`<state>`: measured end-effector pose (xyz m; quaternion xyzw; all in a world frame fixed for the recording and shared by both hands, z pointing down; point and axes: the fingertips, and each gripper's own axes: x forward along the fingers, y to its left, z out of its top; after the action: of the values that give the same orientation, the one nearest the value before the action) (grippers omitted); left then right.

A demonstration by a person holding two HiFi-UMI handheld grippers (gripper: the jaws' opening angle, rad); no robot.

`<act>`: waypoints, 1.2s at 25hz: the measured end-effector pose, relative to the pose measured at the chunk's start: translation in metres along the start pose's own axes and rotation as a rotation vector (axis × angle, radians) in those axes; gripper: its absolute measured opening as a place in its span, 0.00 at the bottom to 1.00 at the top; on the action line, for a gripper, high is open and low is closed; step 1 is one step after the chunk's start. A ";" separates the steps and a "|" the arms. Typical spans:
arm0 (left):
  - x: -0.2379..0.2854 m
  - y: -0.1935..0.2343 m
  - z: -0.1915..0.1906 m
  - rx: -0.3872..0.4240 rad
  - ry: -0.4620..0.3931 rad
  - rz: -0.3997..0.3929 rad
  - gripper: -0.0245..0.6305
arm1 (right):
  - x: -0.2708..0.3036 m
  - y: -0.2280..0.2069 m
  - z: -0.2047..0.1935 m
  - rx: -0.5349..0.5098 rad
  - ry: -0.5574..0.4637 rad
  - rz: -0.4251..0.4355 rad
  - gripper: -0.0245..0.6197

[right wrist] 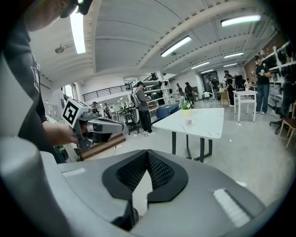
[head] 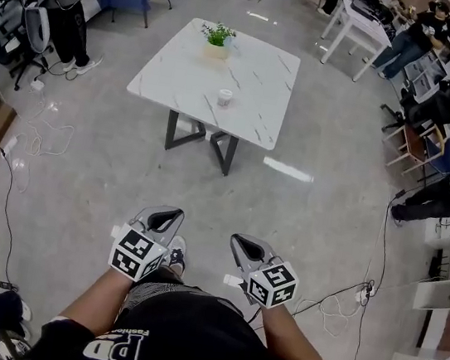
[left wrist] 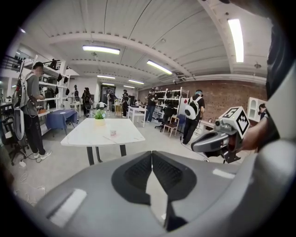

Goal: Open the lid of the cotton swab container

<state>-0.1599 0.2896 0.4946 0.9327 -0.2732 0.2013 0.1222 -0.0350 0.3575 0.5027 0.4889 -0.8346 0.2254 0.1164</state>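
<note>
The cotton swab container (head: 225, 97) is a small white round tub standing on the white marble-look table (head: 254, 95), a few steps ahead of me across the floor. It shows tiny in the left gripper view (left wrist: 113, 133) and the right gripper view (right wrist: 188, 122). My left gripper (head: 172, 211) and right gripper (head: 237, 240) hang low in front of my body, far short of the table. Both are shut with nothing between their jaws. In the left gripper view the tips (left wrist: 151, 152) meet; in the right gripper view the tips (right wrist: 147, 152) meet too.
A potted green plant (head: 218, 38) stands at the table's far edge. People stand at the left (head: 67, 0) and sit at the back right (head: 413, 40). Cables (head: 21, 144) trail over the floor at the left. Shelves and chairs line the right side.
</note>
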 end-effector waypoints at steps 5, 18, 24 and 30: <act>0.027 0.038 0.034 0.022 -0.026 -0.018 0.13 | 0.032 -0.023 0.042 -0.021 -0.022 -0.019 0.04; 0.083 0.142 0.084 0.044 -0.057 -0.042 0.13 | 0.127 -0.065 0.105 -0.051 -0.022 -0.038 0.04; 0.102 0.167 0.094 0.059 -0.056 -0.076 0.13 | 0.153 -0.081 0.118 -0.044 -0.015 -0.068 0.04; 0.112 0.189 0.090 0.039 -0.051 -0.097 0.13 | 0.172 -0.083 0.123 -0.037 -0.003 -0.082 0.04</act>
<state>-0.1512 0.0527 0.4859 0.9518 -0.2268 0.1767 0.1068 -0.0447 0.1311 0.4882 0.5210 -0.8179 0.2044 0.1332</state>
